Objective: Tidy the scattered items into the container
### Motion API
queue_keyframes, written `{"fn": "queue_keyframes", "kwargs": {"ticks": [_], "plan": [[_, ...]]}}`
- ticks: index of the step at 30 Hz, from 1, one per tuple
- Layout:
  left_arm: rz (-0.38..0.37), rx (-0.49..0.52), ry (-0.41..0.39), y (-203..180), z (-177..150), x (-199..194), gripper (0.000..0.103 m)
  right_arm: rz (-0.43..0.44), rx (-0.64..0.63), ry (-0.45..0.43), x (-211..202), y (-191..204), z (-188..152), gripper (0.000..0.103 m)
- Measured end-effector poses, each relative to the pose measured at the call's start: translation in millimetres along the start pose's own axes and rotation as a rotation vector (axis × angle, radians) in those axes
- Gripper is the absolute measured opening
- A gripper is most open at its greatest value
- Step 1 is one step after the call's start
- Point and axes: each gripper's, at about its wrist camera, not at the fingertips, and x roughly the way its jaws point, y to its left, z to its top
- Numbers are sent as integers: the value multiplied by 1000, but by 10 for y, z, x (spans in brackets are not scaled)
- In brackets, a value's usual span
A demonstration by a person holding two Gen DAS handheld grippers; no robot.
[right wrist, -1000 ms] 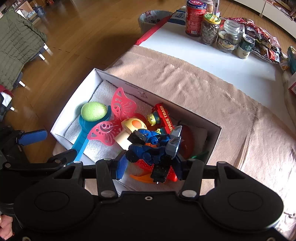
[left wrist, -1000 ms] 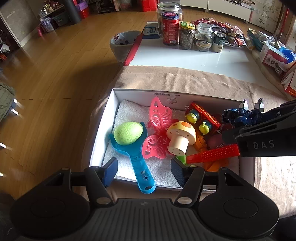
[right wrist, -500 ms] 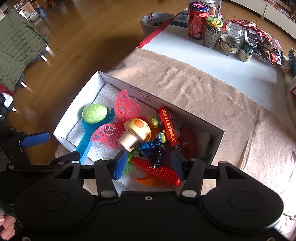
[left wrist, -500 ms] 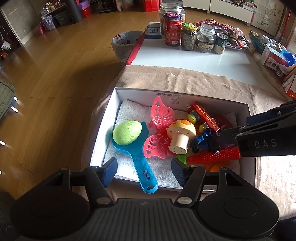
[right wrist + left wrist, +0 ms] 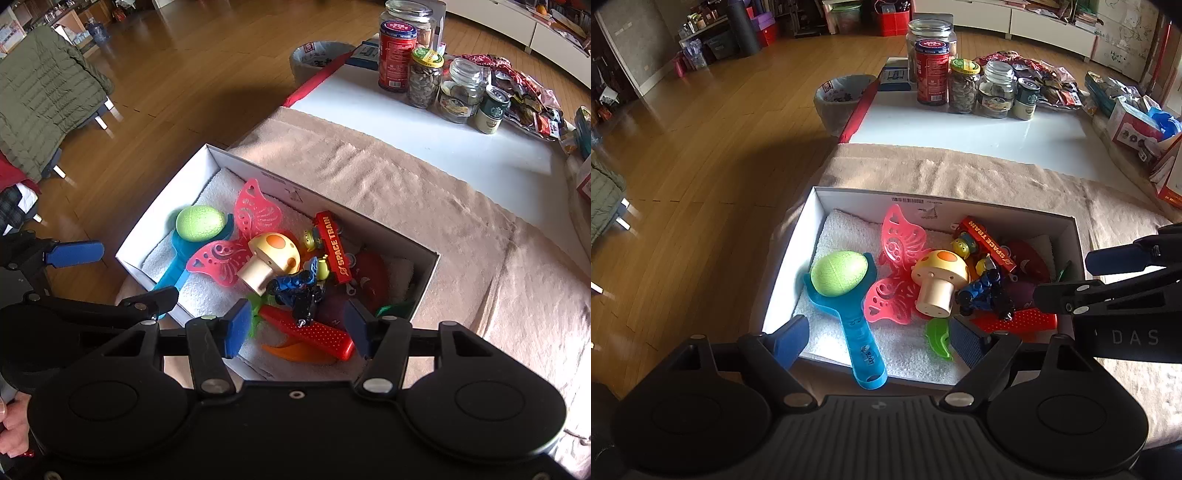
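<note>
Dropped blue robot (image 5: 297,291) now lies in box (image 5: 428,273), my right gripper (image 5: 293,326) spread empty, left gripper (image 5: 879,338) widening: looks tidied.

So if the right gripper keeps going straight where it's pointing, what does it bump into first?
Probably the blue toy robot lying on the red comb in the box; the right gripper, open, points there, though depth is unclear.

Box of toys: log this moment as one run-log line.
white box: toys inside | blue robot toy: released, in box | right gripper: open, empty | left gripper: just opened, empty
</note>
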Motion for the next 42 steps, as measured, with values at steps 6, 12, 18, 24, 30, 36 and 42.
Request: {"fn": "queue_keyframes", "kwargs": {"ticks": [6,12,18,24,30,36,42], "plan": [[-5,-14,4,-50,-28,13,90,11,7,-22,-89,-79,-84,55],[1,-33,-5,-49,-51,24,92,27,13,-71,-227,-177,-218,55],[18,-39,-11,-73,-63,30,100,44,34,-90,-259,-307,-370,55],[18,-39,-11,-114,-101,20,102,35,26,-102,-280,-353,-486,55],[16,-31,-36,-168,-135,-65,102,23,12,-118,-324,-355,-572,55],[-18,-41,-60,-190,-151,-152,103,20,6,-132,-370,-350,-608,55],[91,45,-55,-337,-141,-181,103,30,0,-146,-420,-328,-616,55]]}}
